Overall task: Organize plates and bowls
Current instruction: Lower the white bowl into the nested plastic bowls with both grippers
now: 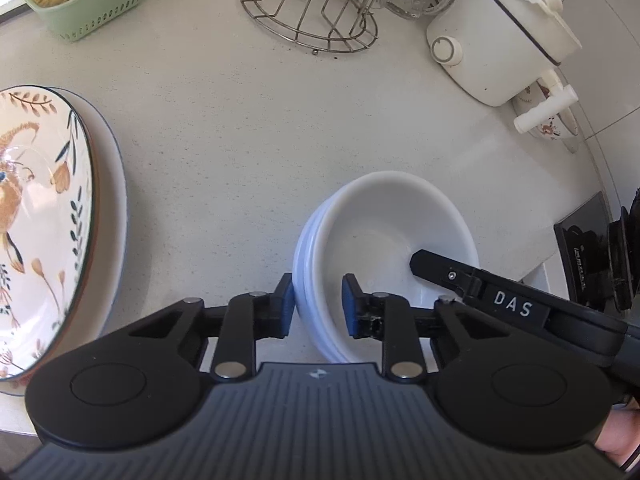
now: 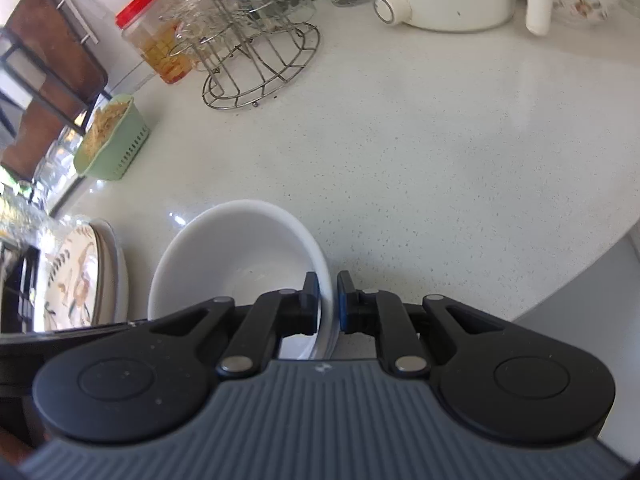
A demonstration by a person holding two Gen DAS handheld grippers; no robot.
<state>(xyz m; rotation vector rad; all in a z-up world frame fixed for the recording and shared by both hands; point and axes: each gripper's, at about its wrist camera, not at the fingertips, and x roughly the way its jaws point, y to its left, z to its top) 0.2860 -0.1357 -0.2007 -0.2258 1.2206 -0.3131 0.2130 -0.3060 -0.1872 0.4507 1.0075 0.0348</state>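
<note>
Left claw: blue pads closed on the near-left rim of the white bowl stack, one pad outside the wall, one inside. The grip spans several nested rims, which explains the gap between the jaws.

Right claw: also clamped on the stack, at the opposite rim, left pad inside the top bowl, right pad outside. In the left wrist view its black finger reaches down into the bowl from the right.

Judgement: two opposed rim grips suit a nested stack. One grip alone would let the pile tip or the lower bowls slip; two hold it level for a lift or slide.

Stack appears to sit on the pale speckled counter, near its front edge; cannot confirm whether the base is touching or just raised.

To the left, near but apart: stack of plates, floral-patterned one on top, larger plain ones beneath. Plates already gathered together, so the bowls look like the part now in hand.

Farther back: wire rack carrying glassware, green basket at far left, white pot with lid at far right. Open counter between rack and bowls offers room to set the stack down.
</note>
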